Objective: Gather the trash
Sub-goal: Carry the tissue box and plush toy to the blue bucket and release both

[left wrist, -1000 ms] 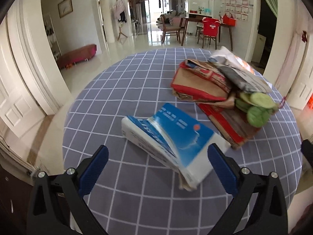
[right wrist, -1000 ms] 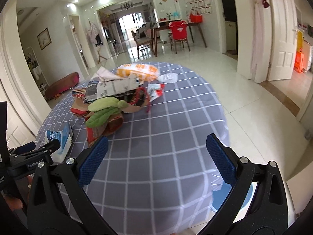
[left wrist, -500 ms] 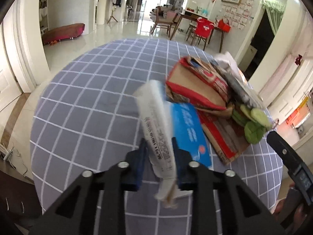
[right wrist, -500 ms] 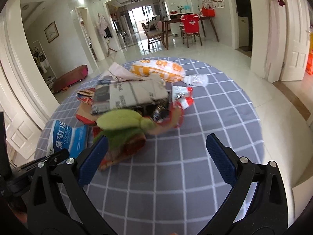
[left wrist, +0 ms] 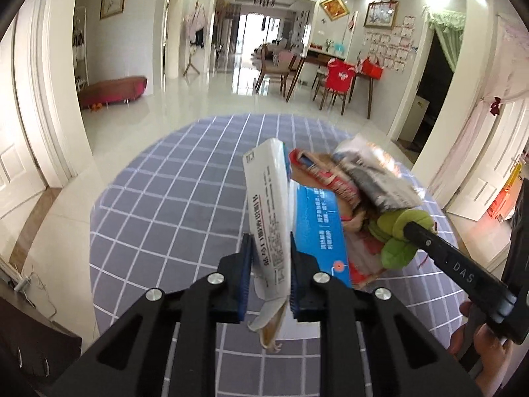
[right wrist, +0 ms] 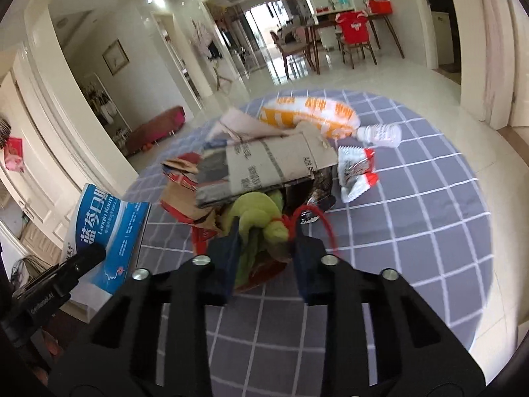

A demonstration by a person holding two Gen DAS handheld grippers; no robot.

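My left gripper [left wrist: 268,266] is clamped on the blue and white box [left wrist: 274,218], a flattened carton with a white side panel of dark print and a blue face carrying white lettering and a small red dot. It stands on edge between the blue pads, lifted clear of the grey checked tablecloth [left wrist: 172,205], just left of the trash pile [left wrist: 357,192], with its torn bottom flap hanging below the jaws.

My right gripper [right wrist: 264,248] sits at the near edge of that pile, its jaws closing around the green cloth bundle [right wrist: 261,211] (a crumpled, knotted lump, with a red cord [right wrist: 317,218] looping out beside it); the pads look pressed into it. Above the bundle on the pile lie a folded newspaper [right wrist: 267,165] and torn red and brown cardboard [right wrist: 185,192]. Behind the pile is an orange and white bag [right wrist: 307,115], to its right a small white bottle [right wrist: 380,134] and a red and white wrapper [right wrist: 355,172].
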